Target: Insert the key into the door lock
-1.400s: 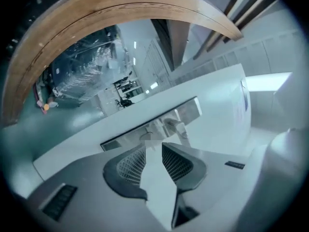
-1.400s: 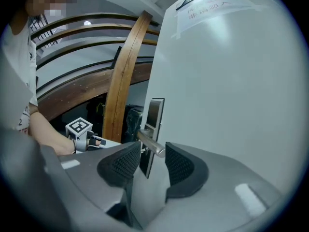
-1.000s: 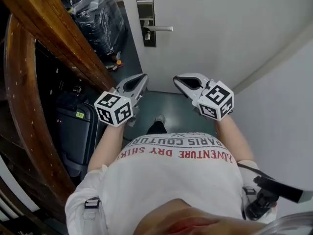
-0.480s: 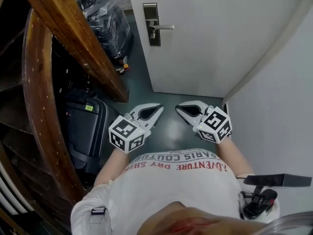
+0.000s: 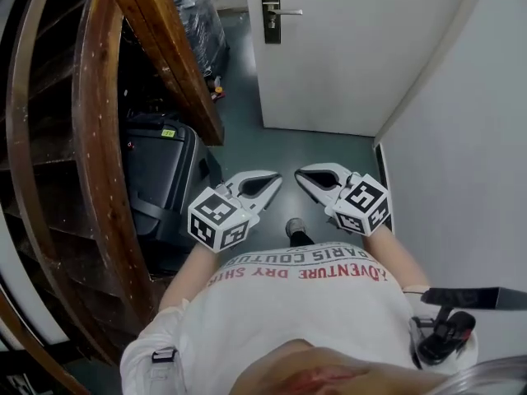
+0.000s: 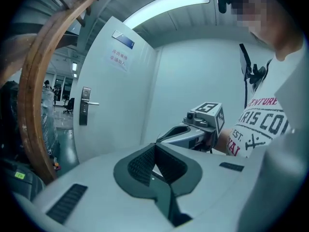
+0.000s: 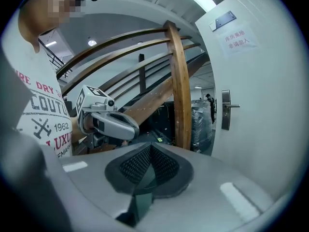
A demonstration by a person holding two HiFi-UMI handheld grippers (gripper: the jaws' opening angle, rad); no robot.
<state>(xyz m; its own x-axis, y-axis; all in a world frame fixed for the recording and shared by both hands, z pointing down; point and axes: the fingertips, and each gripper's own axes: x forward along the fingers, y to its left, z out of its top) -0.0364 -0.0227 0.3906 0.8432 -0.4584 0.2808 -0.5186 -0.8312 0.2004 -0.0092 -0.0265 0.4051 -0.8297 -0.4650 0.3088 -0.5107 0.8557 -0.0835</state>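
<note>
Right gripper (image 5: pixel 300 174) farther from door (image 5: pixel 354 52)

The white flat door (image 5: pixel 354 56) stands ahead, at the far end of the grey-green floor (image 5: pixel 280 151), with its metal lock plate and lever handle (image 5: pixel 270 11) near the door's left edge. The curved brown wooden stair railing (image 5: pixel 90 138) runs along the left, and the black hard-shell suitcase (image 5: pixel 160 179) is on the floor just beside it. The plain white wall (image 5: pixel 461 138) lies to the right. The left gripper (image 5: pixel 272 179) and right gripper (image 5: pixel 303 175) are side by side, near each other but apart, and well apart from the door.
</note>
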